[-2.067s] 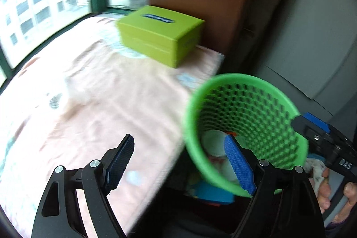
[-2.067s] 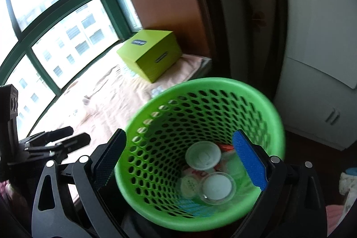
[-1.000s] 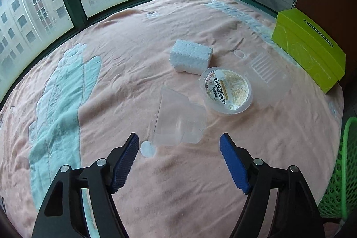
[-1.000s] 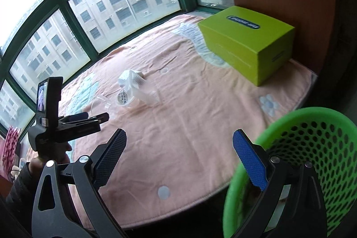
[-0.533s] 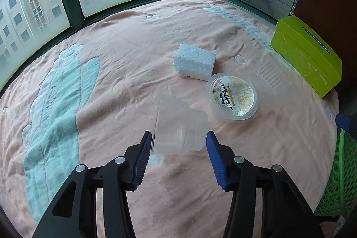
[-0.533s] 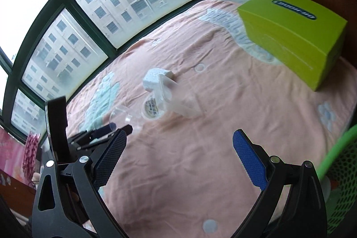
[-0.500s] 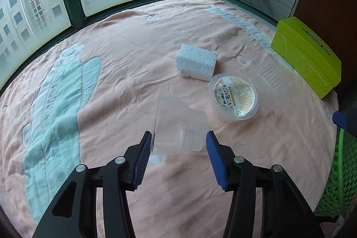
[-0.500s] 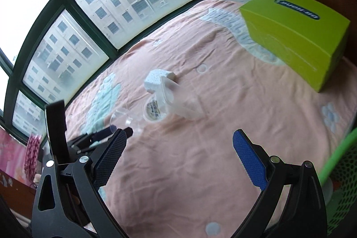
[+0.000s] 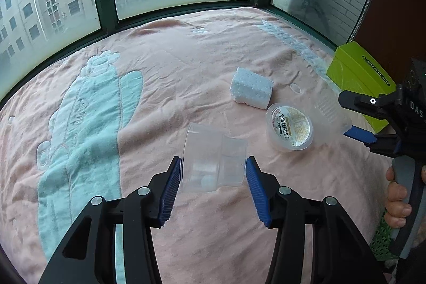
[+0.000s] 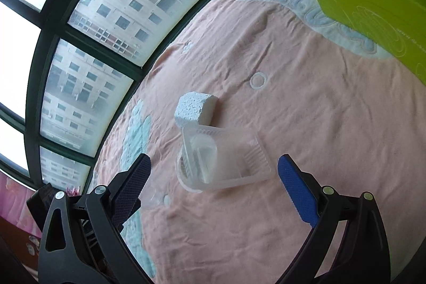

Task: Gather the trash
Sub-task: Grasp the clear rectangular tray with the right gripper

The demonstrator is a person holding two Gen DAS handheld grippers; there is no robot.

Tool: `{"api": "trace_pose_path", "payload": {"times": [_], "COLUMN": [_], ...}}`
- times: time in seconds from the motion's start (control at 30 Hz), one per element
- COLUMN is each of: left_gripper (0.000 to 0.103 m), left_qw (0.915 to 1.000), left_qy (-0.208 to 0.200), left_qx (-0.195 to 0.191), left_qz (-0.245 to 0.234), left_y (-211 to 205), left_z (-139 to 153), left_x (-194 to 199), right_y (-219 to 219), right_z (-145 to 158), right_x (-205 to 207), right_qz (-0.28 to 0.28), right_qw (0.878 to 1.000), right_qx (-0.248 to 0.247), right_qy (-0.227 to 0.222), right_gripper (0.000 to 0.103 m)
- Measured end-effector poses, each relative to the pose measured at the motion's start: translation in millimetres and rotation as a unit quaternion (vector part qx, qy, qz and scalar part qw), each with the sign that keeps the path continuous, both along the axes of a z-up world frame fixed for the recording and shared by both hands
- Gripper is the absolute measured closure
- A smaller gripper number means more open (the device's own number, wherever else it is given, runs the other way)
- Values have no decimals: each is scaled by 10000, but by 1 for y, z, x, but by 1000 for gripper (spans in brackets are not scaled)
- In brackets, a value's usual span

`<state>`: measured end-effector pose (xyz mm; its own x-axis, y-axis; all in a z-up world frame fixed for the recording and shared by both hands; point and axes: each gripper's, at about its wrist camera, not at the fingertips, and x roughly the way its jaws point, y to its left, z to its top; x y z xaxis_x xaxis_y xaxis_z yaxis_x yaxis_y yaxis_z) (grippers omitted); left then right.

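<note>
Left gripper [image 9: 213, 185] pinches the clear cup [image 9: 213, 160] lying near on the blanket [image 9: 159, 71]; thin wall may buckle and slip. Right gripper [image 10: 213, 185], spread, nears the clear tray [image 10: 226, 159].

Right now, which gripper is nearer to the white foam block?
Neither clearly. The foam block lies beyond the left gripper, which grips a clear cup, and beyond the open right gripper, behind a clear tray.

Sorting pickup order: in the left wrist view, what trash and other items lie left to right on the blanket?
clear plastic cup → white foam block → lidded round food tub → clear ribbed container → green box
</note>
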<state>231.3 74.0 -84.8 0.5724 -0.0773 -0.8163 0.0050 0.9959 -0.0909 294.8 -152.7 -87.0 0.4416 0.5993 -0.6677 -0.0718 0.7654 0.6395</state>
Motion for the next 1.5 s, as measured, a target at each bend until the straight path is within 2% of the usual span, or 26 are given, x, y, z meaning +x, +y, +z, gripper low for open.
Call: {"api": "trace_pose_path", "payload": {"times": [0.3, 0.43, 0.57, 0.7, 0.83, 0.97, 1.2, 1.5], "left_gripper": [55, 55, 55, 55, 55, 55, 55, 55], "left_qw": [9999, 9998, 9997, 9997, 9998, 9998, 9998, 9998], "left_qy": [80, 134, 147, 132, 103, 85, 87, 80], "left_qx": [-72, -88, -112, -121, -137, -117, -125, -130], "left_qz": [91, 118, 138, 137, 131, 124, 125, 158], "left_y": [11, 12, 12, 11, 9, 9, 10, 12], "left_z": [-6, -10, -10, -8, -5, -3, -3, -3], "left_x": [-2, -4, -6, -8, -11, -13, -14, -15], "right_y": [10, 11, 8, 6, 6, 11, 10, 21], "right_z": [-26, -30, -26, -23, -19, -14, -13, -16], "right_x": [6, -2, -11, -15, -21, -27, -36, -17], "right_qz": [132, 170, 147, 213, 234, 308, 276, 476], "right_qw": [9995, 9993, 9997, 9996, 9996, 9990, 9985, 9960], "right_qx": [11, -24, -63, -14, -170, -325, -452, -693], "right_qy": [304, 333, 209, 183, 61, -34, -126, -312], "right_gripper": [11, 23, 27, 39, 42, 41, 23, 12]}}
